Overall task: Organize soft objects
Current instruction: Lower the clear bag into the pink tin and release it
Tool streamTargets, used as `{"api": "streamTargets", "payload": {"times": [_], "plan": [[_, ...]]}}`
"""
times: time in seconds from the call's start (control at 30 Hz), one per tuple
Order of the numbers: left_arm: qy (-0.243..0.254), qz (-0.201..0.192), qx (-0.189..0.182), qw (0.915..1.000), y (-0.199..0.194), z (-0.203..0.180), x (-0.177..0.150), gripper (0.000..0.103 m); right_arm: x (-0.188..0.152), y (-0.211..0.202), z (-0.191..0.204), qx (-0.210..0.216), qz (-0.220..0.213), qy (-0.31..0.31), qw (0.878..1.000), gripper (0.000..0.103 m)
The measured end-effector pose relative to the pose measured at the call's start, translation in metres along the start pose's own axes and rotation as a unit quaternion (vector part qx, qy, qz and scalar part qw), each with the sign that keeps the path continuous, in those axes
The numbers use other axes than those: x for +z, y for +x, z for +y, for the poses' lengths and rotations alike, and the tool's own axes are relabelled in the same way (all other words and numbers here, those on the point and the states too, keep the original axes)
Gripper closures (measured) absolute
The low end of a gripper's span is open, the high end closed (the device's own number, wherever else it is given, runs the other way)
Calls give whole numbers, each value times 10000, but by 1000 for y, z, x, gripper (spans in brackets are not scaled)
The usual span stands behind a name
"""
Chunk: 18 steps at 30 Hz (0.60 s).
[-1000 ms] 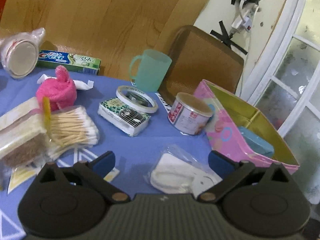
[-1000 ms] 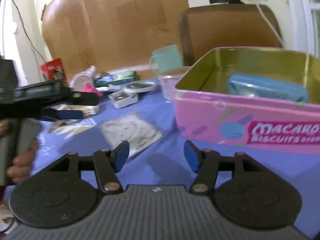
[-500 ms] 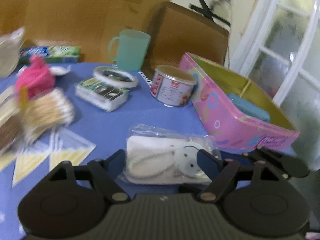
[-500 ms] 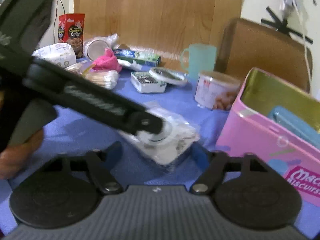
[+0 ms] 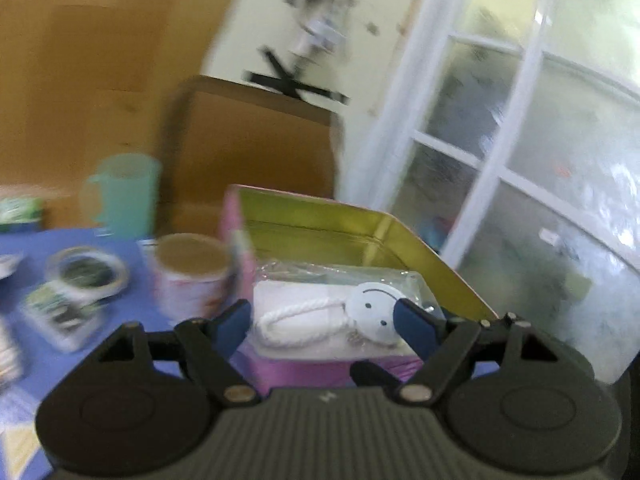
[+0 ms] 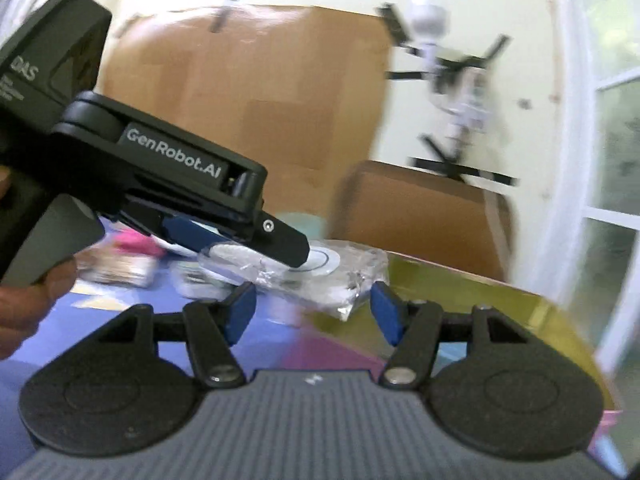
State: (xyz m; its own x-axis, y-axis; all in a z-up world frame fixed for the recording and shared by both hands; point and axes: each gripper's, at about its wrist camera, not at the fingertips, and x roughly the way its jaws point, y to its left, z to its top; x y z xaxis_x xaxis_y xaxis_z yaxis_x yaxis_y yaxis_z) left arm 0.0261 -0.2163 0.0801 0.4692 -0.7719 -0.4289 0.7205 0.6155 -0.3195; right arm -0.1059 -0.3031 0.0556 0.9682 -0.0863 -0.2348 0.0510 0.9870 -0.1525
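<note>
left gripper (image 5: 322,320): held level, pointed at the tin (image 5: 440,272) from its near side; blue pads (image 5: 234,322) clamped on either end of the pouch (image 5: 320,312), gripping it. also seen side-on from the right wrist view, reaching in from the left toward the tin, pads pinching the pouch there.

pouch: clear plastic bag with a white soft item, a white cord and a round smiley disc (image 5: 372,308) inside. carried above the tin's near pink wall, partly over its open gold interior; cannot tell whether it touches the rim.

right gripper (image 6: 312,308): pointed at the tin's corner, just below and beside the pouch; fingers spread, nothing between them.

hand (image 6: 28,300): bare fingers wrapped on the left gripper's handle, left of the tin.

tin: pink outside, gold inside, open top, on the blue cloth (image 5: 120,344).

can (image 5: 188,276): just left of the tin, close to its wall, blurred.

cup (image 5: 124,196): teal, behind the can, left of the tin.

tape roll (image 5: 86,272): left of the can, well apart from the tin.

small packet (image 5: 60,316): left of the tin, near the tape roll, blurred.

chair back (image 5: 248,140): brown, behind the tin.
</note>
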Motion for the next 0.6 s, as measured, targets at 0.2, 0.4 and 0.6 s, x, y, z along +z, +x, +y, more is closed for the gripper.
{"api": "streamTargets", "payload": {"times": [0.2,0.4,0.6], "plan": [[67,408,160,9990,58,-22,4,17,-17,35,-57,-1032,598,683,9905,26],[47,-61,278,9996,15,0,-6,9,-22,34,-76,-1084,392,1284,9850,26],[-115,-411,1164,9923,-60,57,-42,9,-9,29,-42,-427,54,1281,9908,27]]}}
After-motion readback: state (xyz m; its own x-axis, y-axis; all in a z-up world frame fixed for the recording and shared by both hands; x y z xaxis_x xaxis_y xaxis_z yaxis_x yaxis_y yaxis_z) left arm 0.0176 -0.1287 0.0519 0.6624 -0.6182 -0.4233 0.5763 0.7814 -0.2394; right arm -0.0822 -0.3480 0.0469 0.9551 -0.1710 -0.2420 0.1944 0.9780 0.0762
